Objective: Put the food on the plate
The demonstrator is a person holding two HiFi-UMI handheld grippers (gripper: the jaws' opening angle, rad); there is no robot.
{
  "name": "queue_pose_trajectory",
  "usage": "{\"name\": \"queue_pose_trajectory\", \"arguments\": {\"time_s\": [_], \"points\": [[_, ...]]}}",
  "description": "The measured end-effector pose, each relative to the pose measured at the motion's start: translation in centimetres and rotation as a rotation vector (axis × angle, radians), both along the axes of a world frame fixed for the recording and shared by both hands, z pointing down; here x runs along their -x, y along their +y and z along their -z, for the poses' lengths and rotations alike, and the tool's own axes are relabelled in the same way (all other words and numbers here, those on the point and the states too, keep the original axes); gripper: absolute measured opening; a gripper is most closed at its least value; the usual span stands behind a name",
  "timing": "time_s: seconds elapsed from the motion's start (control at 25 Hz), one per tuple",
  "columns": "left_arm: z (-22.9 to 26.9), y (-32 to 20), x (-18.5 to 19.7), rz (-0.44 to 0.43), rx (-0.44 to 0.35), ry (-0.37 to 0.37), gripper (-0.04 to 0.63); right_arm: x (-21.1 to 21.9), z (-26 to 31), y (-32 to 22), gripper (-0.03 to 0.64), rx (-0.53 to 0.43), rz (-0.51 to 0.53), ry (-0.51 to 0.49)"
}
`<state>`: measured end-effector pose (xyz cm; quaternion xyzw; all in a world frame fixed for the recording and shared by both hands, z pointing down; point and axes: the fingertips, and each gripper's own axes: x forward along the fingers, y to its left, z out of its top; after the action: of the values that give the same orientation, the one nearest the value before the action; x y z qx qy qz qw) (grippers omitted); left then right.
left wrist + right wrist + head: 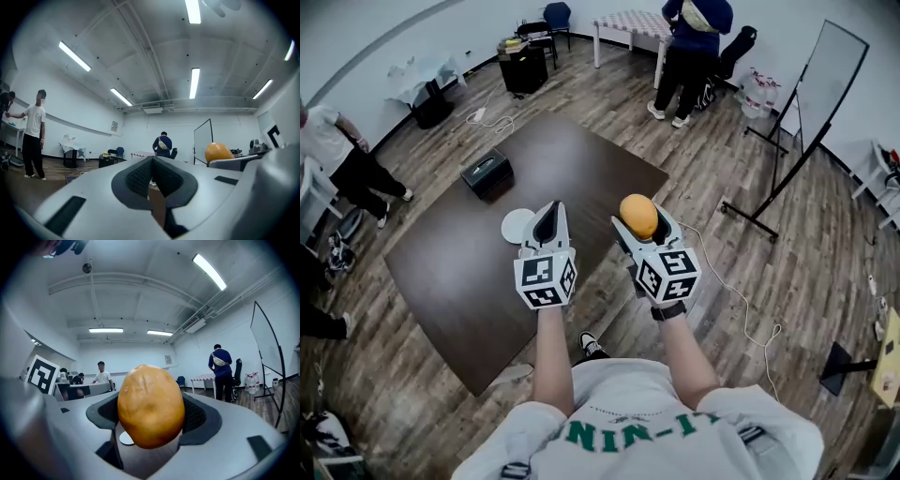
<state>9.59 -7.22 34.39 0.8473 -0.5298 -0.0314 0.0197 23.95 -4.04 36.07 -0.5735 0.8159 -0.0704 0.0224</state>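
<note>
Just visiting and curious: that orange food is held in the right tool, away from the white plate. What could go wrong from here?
The orange food is round and smooth, pinched only at its sides by the right tool; it might slip out. The white plate is small and partly hidden behind the left tool in the head view, so a drop might miss and roll across the table.

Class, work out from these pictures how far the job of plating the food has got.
Done: the round orange food is picked up, gripped in the fingers of the right gripper. In hand: it is held above the table edge. Left: setting it on the white plate, whose visible part is bare.
</note>
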Motion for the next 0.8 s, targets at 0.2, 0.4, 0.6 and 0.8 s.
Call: {"name": "queue_pose_trajectory", "arguments": {"time_s": [0.2,0.4,0.6,0.8], "points": [[-0.3,-6.6,5.4,0.065,0.008,-0.002,0.012,6.2,0.3,-8.2,0.367,-0.002,0.093,0.001],[-1.9,-10.4,11.6,0.184,0.050,0.010,0.012,12.7,-1.0,-13.5,0.367,0.034,0.223,0.004],[-3.2,-13.8,15.8,0.289,0.071,0.013,0.012,17.1,-2.0,-18.8,0.367,0.054,0.337,0.017],[-2.6,-17.3,20.5,0.409,0.052,0.032,0.012,22.5,-1.6,-24.1,0.367,0.048,0.495,0.018]]}}
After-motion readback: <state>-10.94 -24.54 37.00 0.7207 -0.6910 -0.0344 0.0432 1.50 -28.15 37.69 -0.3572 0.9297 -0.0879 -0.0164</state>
